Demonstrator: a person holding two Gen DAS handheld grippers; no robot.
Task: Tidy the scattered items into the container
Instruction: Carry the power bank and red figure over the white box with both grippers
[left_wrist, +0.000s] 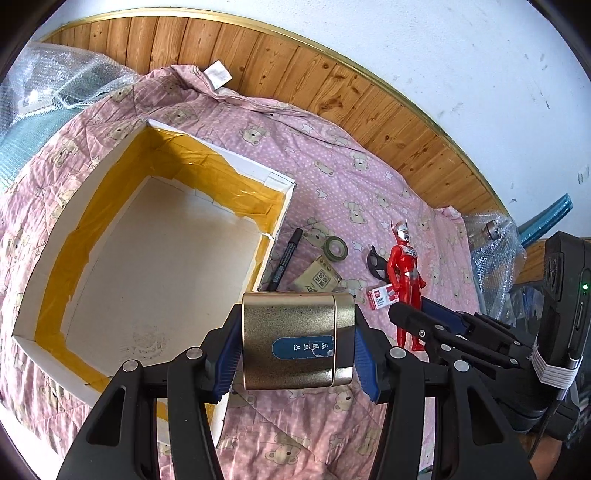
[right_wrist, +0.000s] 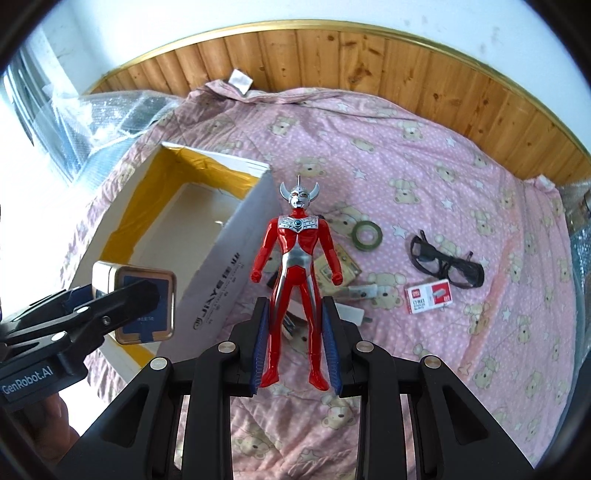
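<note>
My left gripper (left_wrist: 295, 350) is shut on a gold tin (left_wrist: 295, 325) with a blue label, held over the near right corner of the white box (left_wrist: 166, 258) lined with yellow tape. The box floor shows nothing inside. My right gripper (right_wrist: 295, 339) is shut on the legs of a red and silver toy figure (right_wrist: 295, 258), lifted above the pink quilt to the right of the box (right_wrist: 221, 280). In the right wrist view the left gripper (right_wrist: 122, 299) and tin (right_wrist: 147, 280) sit at the left. The left wrist view shows the right gripper (left_wrist: 417, 317) holding the figure (left_wrist: 404, 273).
On the quilt right of the box lie a black marker (left_wrist: 286, 258), a green tape roll (right_wrist: 366, 236), a beige packet (left_wrist: 317, 280), black glasses (right_wrist: 445, 262), a red-white staples box (right_wrist: 430, 295) and a white item (right_wrist: 354, 291). Bubble wrap (left_wrist: 55, 81) lies beyond the box; wooden panelling backs the bed.
</note>
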